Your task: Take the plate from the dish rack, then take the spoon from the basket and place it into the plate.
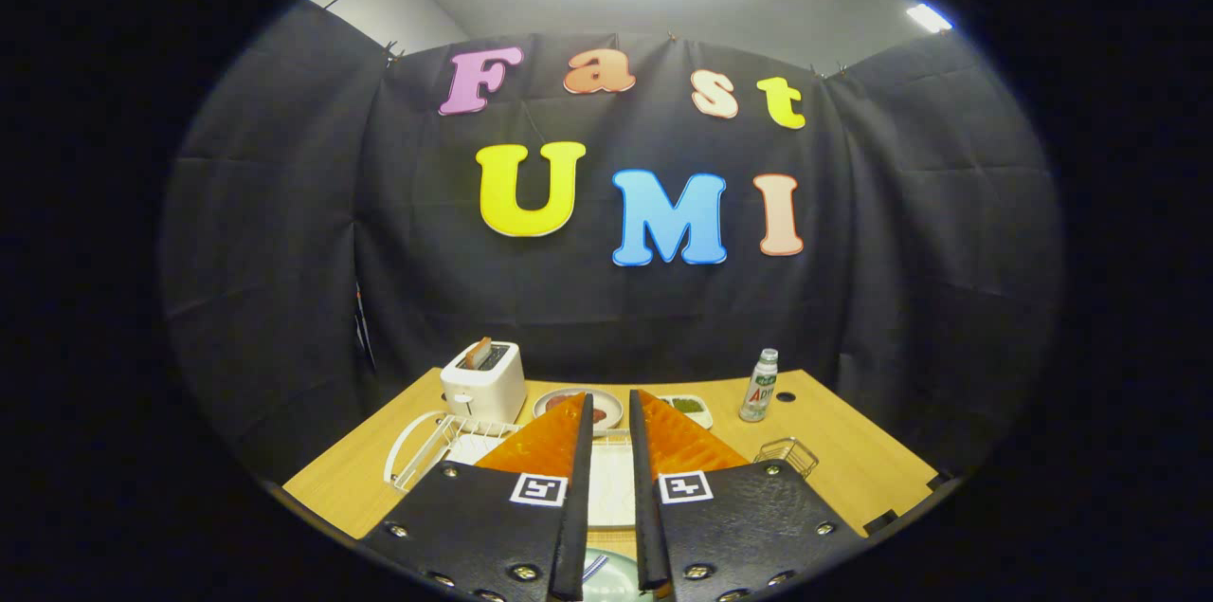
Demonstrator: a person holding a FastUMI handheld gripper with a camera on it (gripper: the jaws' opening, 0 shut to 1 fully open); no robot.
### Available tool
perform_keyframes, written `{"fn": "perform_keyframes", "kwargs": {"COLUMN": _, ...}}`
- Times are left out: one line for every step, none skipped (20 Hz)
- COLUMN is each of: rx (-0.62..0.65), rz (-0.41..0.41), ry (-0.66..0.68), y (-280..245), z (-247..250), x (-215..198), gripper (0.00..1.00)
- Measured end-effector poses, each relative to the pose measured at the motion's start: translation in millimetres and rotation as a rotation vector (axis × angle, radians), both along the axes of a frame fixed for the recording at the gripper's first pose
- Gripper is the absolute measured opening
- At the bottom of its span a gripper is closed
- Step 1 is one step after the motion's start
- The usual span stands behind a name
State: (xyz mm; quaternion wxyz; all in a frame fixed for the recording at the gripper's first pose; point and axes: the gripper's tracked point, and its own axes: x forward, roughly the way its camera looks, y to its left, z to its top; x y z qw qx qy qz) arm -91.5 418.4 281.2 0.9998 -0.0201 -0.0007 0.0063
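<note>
A light wooden table [843, 460] stands before the black cloth wall. On it, a white wire dish rack [445, 443] lies under the fingers. A white toaster [483, 381] holding a slice stands behind the rack. The gripper [611, 408] hovers above, its fingers close together with a narrow gap, gripping nothing. A pale green plate [611, 575] peeks between the finger bases. A small wire basket [788, 452] sits right of the fingers; the spoon cannot be made out. A clear plastic bottle [760, 384] stands beyond it.
</note>
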Motion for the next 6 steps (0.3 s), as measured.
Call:
{"fn": "perform_keyframes", "kwargs": {"rx": -0.002, "rz": -0.003, "ry": -0.027, "y": -2, "z": 13, "x": 2, "gripper": 0.21}}
{"fn": "perform_keyframes", "kwargs": {"rx": 0.002, "rz": -0.002, "ry": -0.056, "y": -4, "z": 24, "x": 2, "gripper": 0.21}}
{"fn": "perform_keyframes", "kwargs": {"rx": 0.001, "rz": -0.007, "ry": -0.072, "y": -8, "z": 33, "x": 4, "gripper": 0.21}}
{"fn": "perform_keyframes", "kwargs": {"rx": 0.0, "rz": -0.013, "ry": -0.083, "y": -12, "z": 39, "x": 4, "gripper": 0.21}}
{"fn": "perform_keyframes", "kwargs": {"rx": 0.0, "rz": -0.016, "ry": -0.093, "y": -14, "z": 44, "x": 4, "gripper": 0.21}}
{"fn": "perform_keyframes", "kwargs": {"rx": -0.001, "rz": -0.023, "ry": -0.101, "y": -18, "z": 49, "x": 6, "gripper": 0.21}}
